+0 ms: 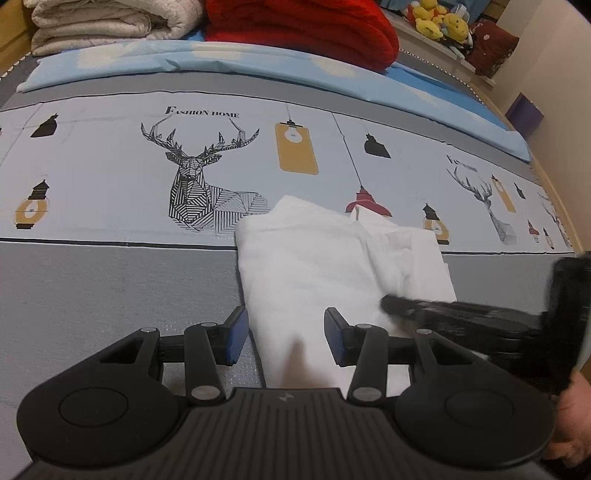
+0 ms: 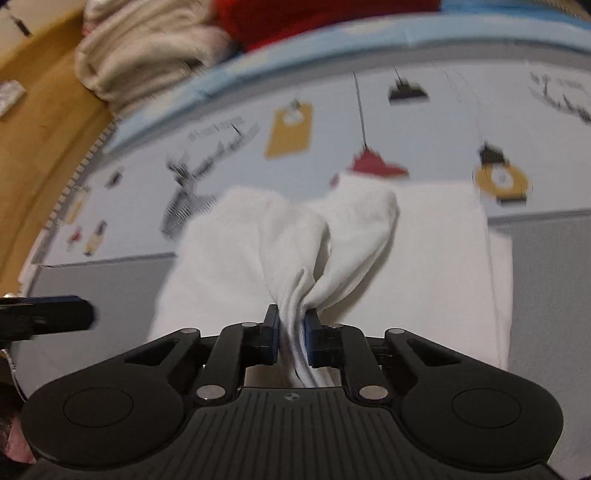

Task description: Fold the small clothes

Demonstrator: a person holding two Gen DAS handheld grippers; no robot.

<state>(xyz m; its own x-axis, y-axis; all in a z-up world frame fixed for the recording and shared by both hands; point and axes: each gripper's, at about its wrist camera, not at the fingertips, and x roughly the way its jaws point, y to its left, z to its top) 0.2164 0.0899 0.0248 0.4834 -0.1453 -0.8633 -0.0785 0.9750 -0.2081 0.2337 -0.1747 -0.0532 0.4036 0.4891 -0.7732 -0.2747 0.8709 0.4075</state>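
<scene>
White garment (image 1: 314, 266) lies partly folded on the bed sheet (image 1: 110, 177), straddling the line where the pale printed band w/ deer and lamp drawings meets the plain grey strip. In the left wrist view it sits centre to approx. 4 o'clock, its near edge running down between the fingers of the left tool (image 1: 286, 341). That tool's jaws stand wide apart, blue pads either side of the cloth but not pinching it; whether the pads brush the fabric I can't tell. The right tool (image 2: 291, 334) is clamped on the garment: its two pads are pressed together on a bunched ridge of white fabric, which fans out from the pinch toward 12 o'clock in two puffed lobes. From the left wrist view the right tool comes in as a dark blurred bar from 3 o'clock, its tip over the cloth's right portion. The right wrist view is motion-smeared, so fine detail of the folds is prob. unreliable. At the head of the bed, approx. 11 o'clock, a stack of cream quilts (image 1: 110, 26); next to it at 12 o'clock a red blanket (image 1: 303, 33); both rest on a light blue cover (image 1: 229, 66). Yellow plush toys (image 1: 439, 18) sit on a ledge at 1 o'clock.
</scene>
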